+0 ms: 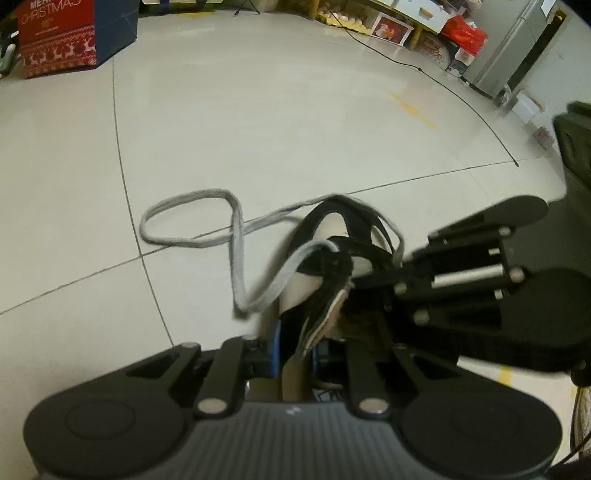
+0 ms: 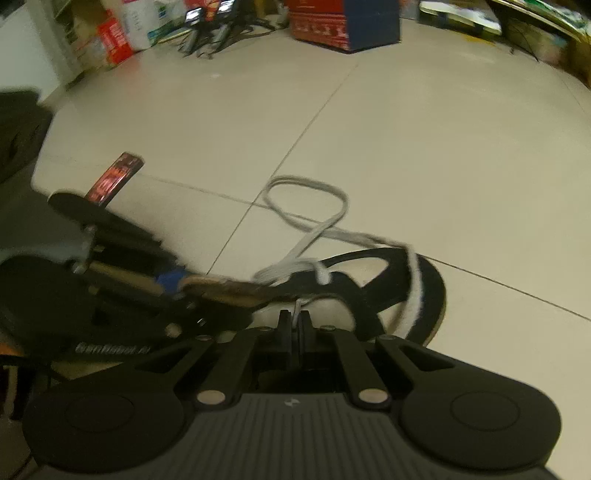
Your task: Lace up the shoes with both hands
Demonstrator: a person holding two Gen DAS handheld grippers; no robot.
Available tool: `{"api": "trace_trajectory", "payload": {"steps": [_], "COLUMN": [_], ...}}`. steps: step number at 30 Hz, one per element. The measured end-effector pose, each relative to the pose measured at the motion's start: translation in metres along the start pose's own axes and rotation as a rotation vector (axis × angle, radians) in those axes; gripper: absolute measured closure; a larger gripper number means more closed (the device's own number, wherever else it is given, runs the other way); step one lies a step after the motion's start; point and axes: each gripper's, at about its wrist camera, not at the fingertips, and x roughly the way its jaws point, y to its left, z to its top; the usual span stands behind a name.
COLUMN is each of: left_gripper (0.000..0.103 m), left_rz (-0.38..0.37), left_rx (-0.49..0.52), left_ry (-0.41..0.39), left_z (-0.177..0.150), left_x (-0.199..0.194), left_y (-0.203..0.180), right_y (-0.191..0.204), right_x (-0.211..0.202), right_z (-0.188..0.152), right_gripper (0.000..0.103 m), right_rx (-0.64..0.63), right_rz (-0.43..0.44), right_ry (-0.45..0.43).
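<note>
1. Where the floor [image 1: 295, 110] meets two tile seams, a black shoe [image 2: 369, 295] with open strap-like bands lies on the pale tiles, close in front of both tools.
2. Its grey lace [image 1: 236, 254] runs out of the upper and curls into a loose loop on the floor just beyond the shoe, crossing a grout line.
3. The left tool [image 1: 295, 354] is drawn narrow, its blue pads pressed on the shoe's tongue-like flap [image 1: 321, 317], which stands on edge between them.
4. The right tool [image 2: 294, 325] is fully closed, pinching a white end of the lace between its black fingers; in the left wrist view it reaches in from the right edge, against the shoe.
5. The floor is glossy, cream-coloured tile with thin dark seams, and a few yellow marks show on it.
6. A thin black cable [image 1: 443, 85] trails across the tiles farther off.
7. A red and navy box [image 1: 62, 33] printed "Christmas" stands at the far side.
8. A grey fridge [image 1: 517, 48], a red bag [image 1: 465, 31] and low shelves line the far wall in the left wrist view.
9. The right wrist view shows packets, cartons and tangled cords [image 2: 210, 33] heaped by the wall.
</note>
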Motion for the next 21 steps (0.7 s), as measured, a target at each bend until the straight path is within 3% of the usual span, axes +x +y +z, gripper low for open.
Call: {"api": "trace_trajectory", "payload": {"steps": [12, 21], "left_gripper": [0.090, 0.091], "left_rz": [-0.021, -0.020], "left_rx": [-0.066, -0.151], "left_ry": [0.007, 0.026], "left_z": [0.000, -0.002], "left_x": [0.000, -0.007], "left_y": [0.015, 0.027], "right_y": [0.015, 0.037], "right_x": [-0.017, -0.020], "right_z": [-0.012, -0.021], "right_gripper": [0.098, 0.098], "right_rx": [0.053, 0.128], "right_rz": [0.093, 0.281], "right_ry": [0.019, 0.041]}}
